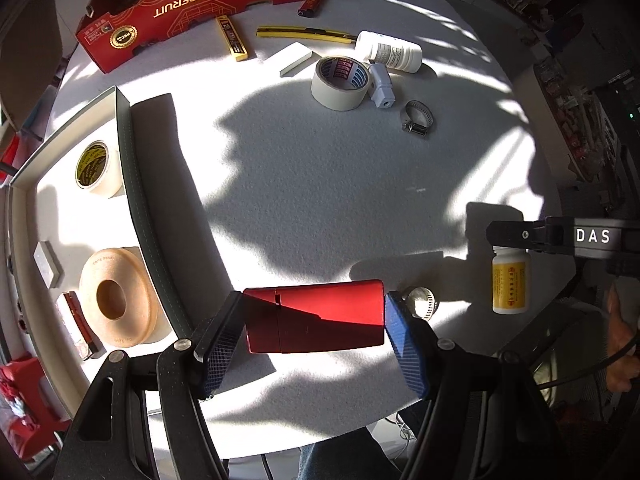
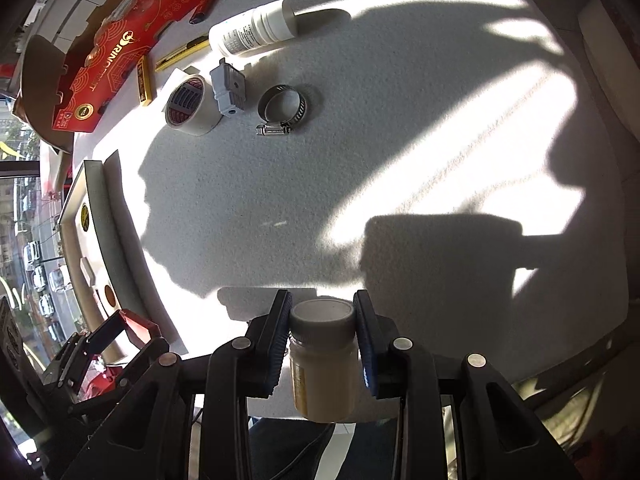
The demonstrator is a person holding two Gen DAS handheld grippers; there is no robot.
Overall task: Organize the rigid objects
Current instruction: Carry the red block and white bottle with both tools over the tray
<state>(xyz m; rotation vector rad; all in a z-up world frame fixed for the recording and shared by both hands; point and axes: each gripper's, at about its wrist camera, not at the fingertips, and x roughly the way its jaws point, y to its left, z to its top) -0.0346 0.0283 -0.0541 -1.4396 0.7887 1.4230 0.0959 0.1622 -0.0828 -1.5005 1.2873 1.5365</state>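
Note:
My left gripper (image 1: pixel 314 320) is shut on a red rectangular case (image 1: pixel 316 318), held sideways above the white table beside the open box (image 1: pixel 124 120). That box holds a cream tape roll (image 1: pixel 98 170), a wide tan roll (image 1: pixel 116 298) and small flat items. My right gripper (image 2: pixel 322 324) is shut on a small white-capped bottle with a yellow label (image 2: pixel 324 356), lifted off the table; the same bottle (image 1: pixel 510 286) hangs at the right in the left wrist view. A small hose clamp (image 1: pixel 420 300) lies just behind the left gripper's right finger.
At the far side of the table lie a red RINOFRUIT carton (image 1: pixel 192 8), a yellow cutter (image 1: pixel 304 34), a yellow blade case (image 1: pixel 232 38), a white block (image 1: pixel 296 59), a masking tape roll (image 1: pixel 340 82), a white adapter (image 1: pixel 382 86), a white bottle (image 1: pixel 390 52), a lighter (image 1: pixel 312 4) and a larger hose clamp (image 1: pixel 418 118).

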